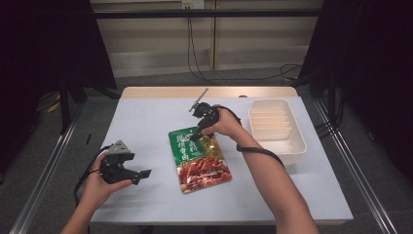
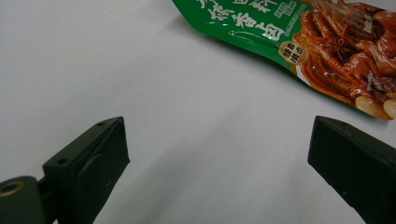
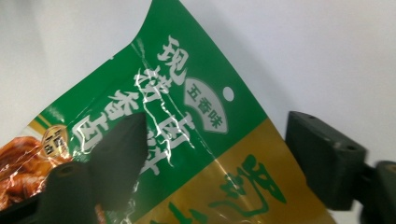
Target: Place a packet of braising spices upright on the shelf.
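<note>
Lower left of the high view: left tongs (image 1: 139,174) wide apart, holding nothing, over the white bench (image 1: 146,122). Middle: flat green and red food pouch (image 1: 199,158) lying there. Right tongs (image 1: 200,132) apart around its top edge, not yet pinching. Grabbing step; next, probably squeeze, then lift.

A recording lab or studio: black curtains (image 1: 44,44) hang left and right, metal floor rails (image 1: 44,165) flank the lone desk (image 1: 146,122), and cables (image 1: 204,73) trail down the far wall.
</note>
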